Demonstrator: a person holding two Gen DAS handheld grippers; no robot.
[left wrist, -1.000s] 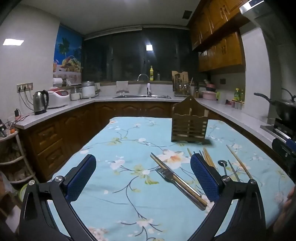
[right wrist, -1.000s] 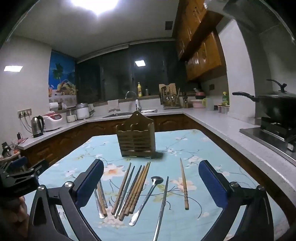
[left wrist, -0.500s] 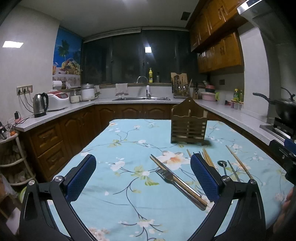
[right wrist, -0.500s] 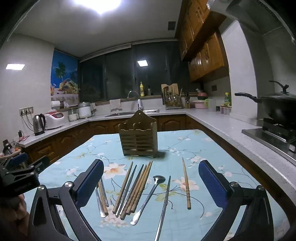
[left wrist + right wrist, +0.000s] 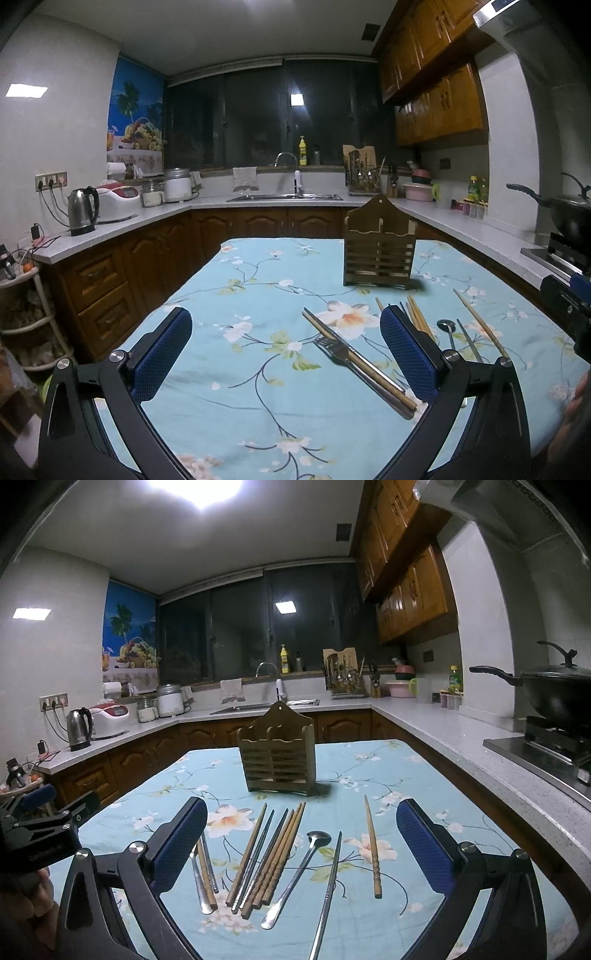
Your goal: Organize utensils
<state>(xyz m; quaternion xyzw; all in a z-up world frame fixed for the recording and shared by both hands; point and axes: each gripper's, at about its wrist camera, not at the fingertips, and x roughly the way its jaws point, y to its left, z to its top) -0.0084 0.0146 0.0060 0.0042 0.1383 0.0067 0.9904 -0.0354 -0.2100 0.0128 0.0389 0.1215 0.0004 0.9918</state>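
Chopsticks (image 5: 275, 853) lie packed together at lower centre of the frame, below the wooden holder (image 5: 277, 755), so the spread, empty right gripper (image 5: 301, 849) may pinch several or push the spoon (image 5: 301, 871); the left gripper (image 5: 286, 354) is spread too.

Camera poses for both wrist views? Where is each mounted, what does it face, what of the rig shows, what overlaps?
Left wrist: sits on the left gripper, above the table's left near side, facing the wooden holder and sink; its open blue fingers frame a fork.
Right wrist: sits on the right gripper, facing the holder over the chopsticks and spoon; open fingers show, plus the left gripper at far left.
Shared: holder, tablecloth, utensil row.
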